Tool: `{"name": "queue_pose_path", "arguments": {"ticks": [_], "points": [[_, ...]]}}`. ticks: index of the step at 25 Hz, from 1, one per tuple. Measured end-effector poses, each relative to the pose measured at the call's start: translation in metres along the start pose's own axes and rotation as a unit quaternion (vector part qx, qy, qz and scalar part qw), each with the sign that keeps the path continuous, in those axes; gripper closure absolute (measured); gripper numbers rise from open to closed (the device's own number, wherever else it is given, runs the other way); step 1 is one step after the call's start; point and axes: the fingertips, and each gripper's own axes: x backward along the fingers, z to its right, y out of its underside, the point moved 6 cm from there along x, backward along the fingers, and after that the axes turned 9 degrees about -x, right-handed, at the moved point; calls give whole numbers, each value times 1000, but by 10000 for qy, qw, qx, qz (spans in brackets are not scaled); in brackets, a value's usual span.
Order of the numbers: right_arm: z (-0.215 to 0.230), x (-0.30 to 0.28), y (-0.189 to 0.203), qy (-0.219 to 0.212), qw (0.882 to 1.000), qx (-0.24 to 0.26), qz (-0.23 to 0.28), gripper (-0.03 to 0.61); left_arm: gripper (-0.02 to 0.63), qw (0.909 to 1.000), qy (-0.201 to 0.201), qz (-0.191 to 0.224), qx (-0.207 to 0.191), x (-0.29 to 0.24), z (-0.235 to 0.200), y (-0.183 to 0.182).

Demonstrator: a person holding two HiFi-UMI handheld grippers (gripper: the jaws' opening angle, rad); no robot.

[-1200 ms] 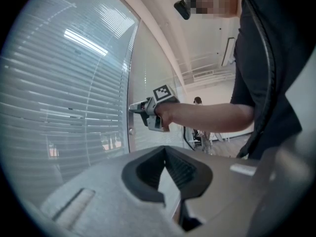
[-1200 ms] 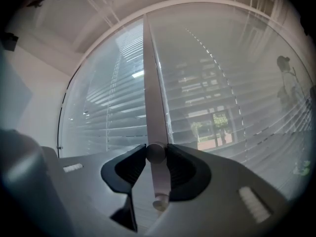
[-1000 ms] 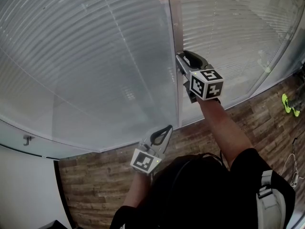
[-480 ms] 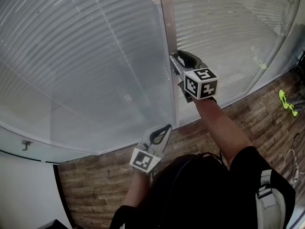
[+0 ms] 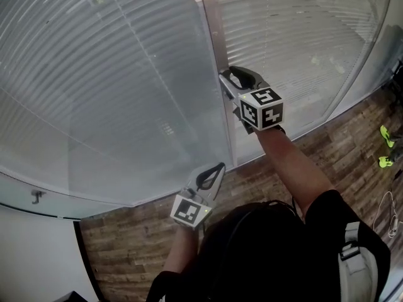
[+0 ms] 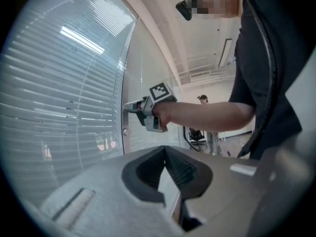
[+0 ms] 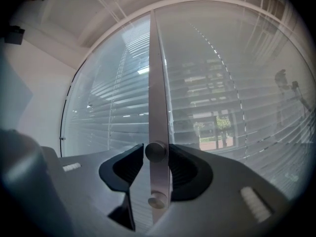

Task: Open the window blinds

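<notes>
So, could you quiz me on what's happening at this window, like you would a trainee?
1. What stands between the jaws of the right gripper?
A) a pull cord
B) a round knob on the metal post
C) nothing
2. True or false: the left gripper grips the post too.
3. Fill in: the left gripper's jaws are ___ (apart / together).

Key:
1. B. The jaws close on the upper knob, and the blinds lie to either side of the post.
2. False. It hangs low, away from the post, holding nothing.
3. together
</notes>
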Motion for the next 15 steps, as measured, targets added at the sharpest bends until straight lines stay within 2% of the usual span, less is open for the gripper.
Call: {"name": "queue_pose_path", "arguments": {"ticks": [2,6,10,12,13,15], "points": [[0,3,1,3,9995,305,-78,391,609,10000,-14,-5,24,1,1,0],[0,9,3,42,9941,1064,-202,368,610,10000,-38,-7,23,1,1,3],[-8,10,-1,-16,9794,1983,-384,350,609,10000,-9,-5,53,0,6,3],[-14,11,-8,33,9638,2619,-510,339,609,10000,-15,5,66,1,7,3],[-17,12,-12,83,9518,3011,-585,337,609,10000,-23,13,70,1,7,3],[-23,12,-14,116,9186,3885,-718,337,609,9999,-49,21,91,0,8,4]]}}
